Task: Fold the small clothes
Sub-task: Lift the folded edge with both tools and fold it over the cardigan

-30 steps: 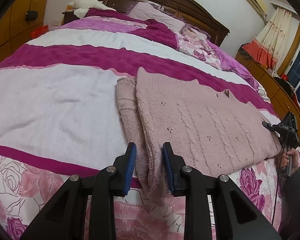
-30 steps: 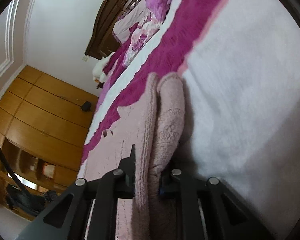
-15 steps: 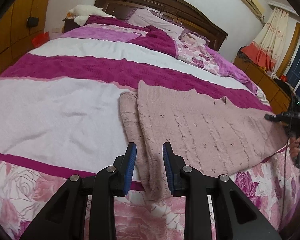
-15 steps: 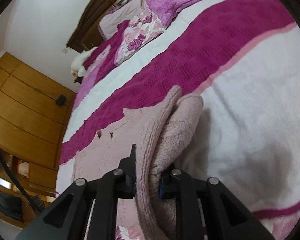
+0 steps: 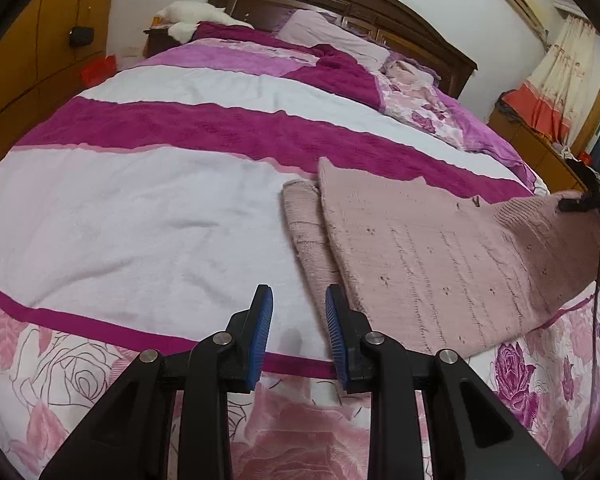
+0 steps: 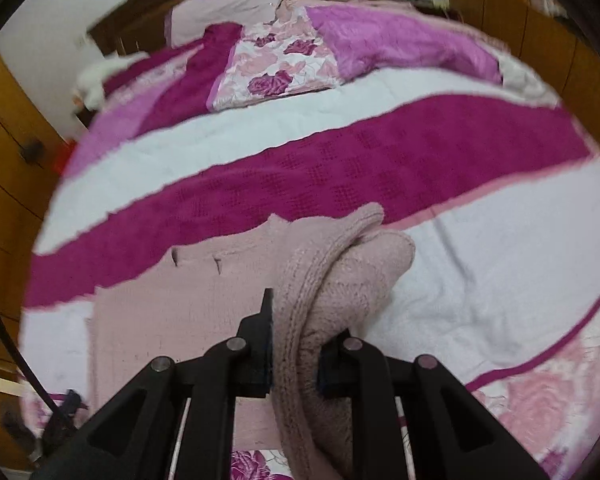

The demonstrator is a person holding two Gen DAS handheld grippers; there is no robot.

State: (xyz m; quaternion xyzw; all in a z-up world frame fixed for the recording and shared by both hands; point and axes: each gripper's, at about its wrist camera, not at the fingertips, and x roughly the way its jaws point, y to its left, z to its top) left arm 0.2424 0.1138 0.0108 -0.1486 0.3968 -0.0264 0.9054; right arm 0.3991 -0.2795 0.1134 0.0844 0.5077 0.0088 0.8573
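In the left wrist view, the left gripper (image 5: 298, 330) no longer has the knit between its fingers: a second ago the near corner of the pink sweater (image 5: 432, 256) sat in the gap, and now the blue pads stand apart over bare bedspread (image 5: 132, 216), nothing held. The sweater lies to the right of them on the bed, one side already turned in as a narrower strip. Its far right corner is lifted off the cover, pinched by the right gripper (image 5: 572, 205) at the frame edge. We judge one hand has let go so the other can carry the fold across.

In the right wrist view, the right gripper (image 6: 294, 344) has its fingers clamped on a thick bunched edge of the sweater (image 6: 180, 292), which has risen off the bed since a second ago and now hangs from the grip.

The magenta-and-white striped cover looks soft and yielding. A dark wooden headboard (image 5: 340, 4), pillows (image 5: 332, 34), wooden wardrobe panels (image 5: 32, 40) and a curtain (image 5: 560, 76) surround it.
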